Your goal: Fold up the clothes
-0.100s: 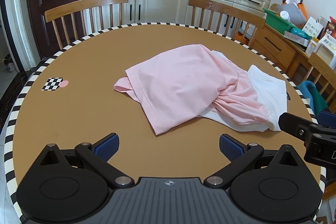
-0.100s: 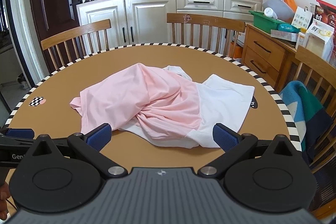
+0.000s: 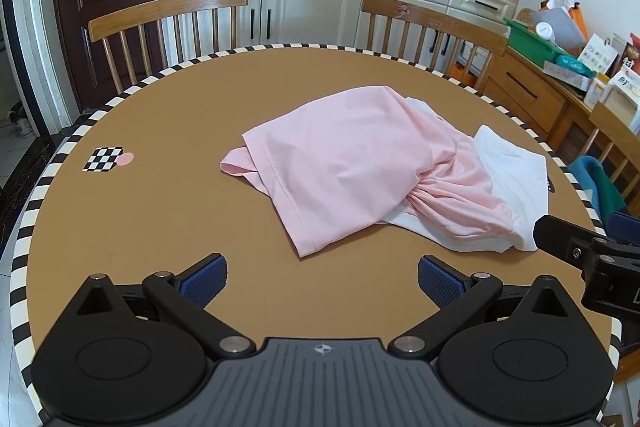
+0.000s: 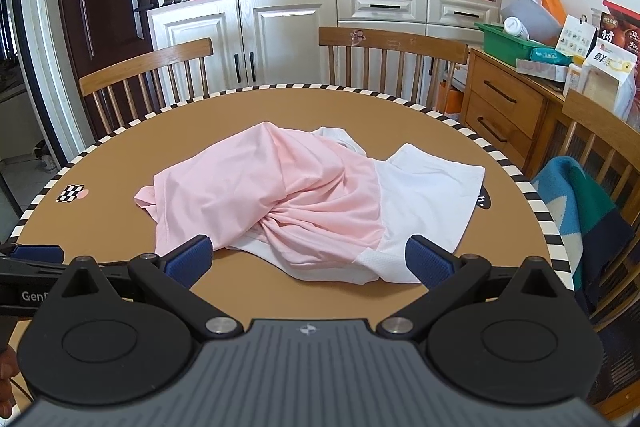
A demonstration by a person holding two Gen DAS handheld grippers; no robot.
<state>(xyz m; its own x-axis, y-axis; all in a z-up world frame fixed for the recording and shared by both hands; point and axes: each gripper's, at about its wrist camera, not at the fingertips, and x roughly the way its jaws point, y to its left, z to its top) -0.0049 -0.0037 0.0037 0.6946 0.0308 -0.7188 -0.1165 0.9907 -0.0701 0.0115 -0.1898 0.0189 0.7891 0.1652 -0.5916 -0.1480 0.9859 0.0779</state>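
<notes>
A crumpled pink and white garment (image 3: 372, 171) (image 4: 304, 203) lies in a heap on the round brown table (image 3: 160, 219) (image 4: 400, 115), pink part to the left, white part to the right. My left gripper (image 3: 322, 279) hovers over the table's near side, open and empty, its blue pads short of the pink hem. My right gripper (image 4: 307, 259) is open too, with the garment's near edge just beyond its pads and nothing pressed between them. The right gripper's black finger (image 3: 576, 247) shows at the right edge of the left wrist view.
A checkered marker with a pink dot (image 3: 105, 159) (image 4: 72, 193) lies on the table's left side. Wooden chairs (image 3: 168, 27) (image 4: 392, 59) stand behind the table, one on the right bears a blue-green cloth (image 4: 572, 215). White cabinets and a cluttered sideboard (image 4: 508, 99) stand beyond.
</notes>
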